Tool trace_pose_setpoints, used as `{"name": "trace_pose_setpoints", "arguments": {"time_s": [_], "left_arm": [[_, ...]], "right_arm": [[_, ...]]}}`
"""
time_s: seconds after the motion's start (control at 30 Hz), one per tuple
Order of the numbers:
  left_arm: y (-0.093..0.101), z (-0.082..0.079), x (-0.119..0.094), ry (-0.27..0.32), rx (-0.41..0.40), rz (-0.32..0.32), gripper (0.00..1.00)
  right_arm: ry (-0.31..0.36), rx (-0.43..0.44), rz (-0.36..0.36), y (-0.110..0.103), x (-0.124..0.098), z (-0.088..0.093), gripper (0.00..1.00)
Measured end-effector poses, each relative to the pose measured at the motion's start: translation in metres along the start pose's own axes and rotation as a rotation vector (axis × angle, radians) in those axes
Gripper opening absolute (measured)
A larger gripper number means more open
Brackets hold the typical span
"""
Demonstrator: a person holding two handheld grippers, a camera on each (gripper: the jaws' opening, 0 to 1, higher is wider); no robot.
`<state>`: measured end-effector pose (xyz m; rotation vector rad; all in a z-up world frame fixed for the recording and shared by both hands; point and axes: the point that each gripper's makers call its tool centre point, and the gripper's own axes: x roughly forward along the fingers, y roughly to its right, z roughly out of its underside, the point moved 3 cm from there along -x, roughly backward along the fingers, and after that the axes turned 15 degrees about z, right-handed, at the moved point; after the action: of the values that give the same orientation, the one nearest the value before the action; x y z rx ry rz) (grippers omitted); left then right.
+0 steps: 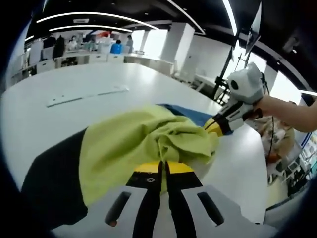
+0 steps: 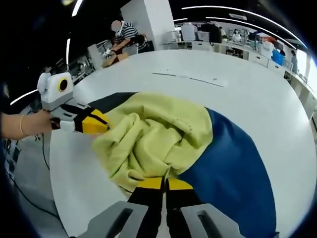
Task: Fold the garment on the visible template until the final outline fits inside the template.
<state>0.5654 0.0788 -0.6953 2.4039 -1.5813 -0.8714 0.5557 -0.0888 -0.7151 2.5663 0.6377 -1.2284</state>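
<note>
A yellow-green garment [image 2: 158, 136] is seen bunched in a loose heap on a dark template mat [image 2: 233, 168], which lies on a white table [image 2: 257, 84]. In the right gripper view the mat reads dark blue to the right of the cloth; in the left gripper view a black stretch of it shows at the near left, with a blue edge beyond the garment.

The left gripper [image 1: 162, 171] is clenched on the near edge of the garment, the jaws drawn together with cloth pinched between the yellow tips. The right gripper [image 2: 165, 181] is likewise closed on a fold of the same cloth at its near edge. Each tool is also seen from the opposite camera, at the far side of the heap, its tip touching the fabric.

Progress, as judged: the garment is gathered and rumpled, with no flat fold laid. Part of the cloth at the left of the right gripper view appears to lie off the mat onto the bare table, so the outline is not yet within the template. Flattening, the folds themselves and a final check of the edges are taken to remain.

A thin white strip [image 2: 190, 77] lies on the far table, well apart from the mat. People are noted at desks in the background.
</note>
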Motion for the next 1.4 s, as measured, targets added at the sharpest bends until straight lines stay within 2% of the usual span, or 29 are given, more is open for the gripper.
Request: {"name": "trace_pose_setpoints", "arguments": {"time_s": [0.27, 0.47, 0.87, 1.4], "left_arm": [[0.016, -0.008, -0.020, 0.024, 0.022, 0.002, 0.00], [0.025, -0.010, -0.034, 0.031, 0.024, 0.002, 0.00], [0.048, -0.017, -0.066, 0.063, 0.050, -0.004, 0.00], [0.077, -0.014, -0.104, 0.088, 0.060, -0.001, 0.00]], "right_arm": [[0.014, 0.033, 0.034, 0.000, -0.016, 0.000, 0.00], [0.020, 0.021, 0.065, -0.001, -0.027, 0.003, 0.00], [0.044, 0.091, 0.096, -0.001, -0.048, 0.004, 0.00], [0.081, 0.132, 0.138, -0.002, -0.081, 0.013, 0.00]]}}
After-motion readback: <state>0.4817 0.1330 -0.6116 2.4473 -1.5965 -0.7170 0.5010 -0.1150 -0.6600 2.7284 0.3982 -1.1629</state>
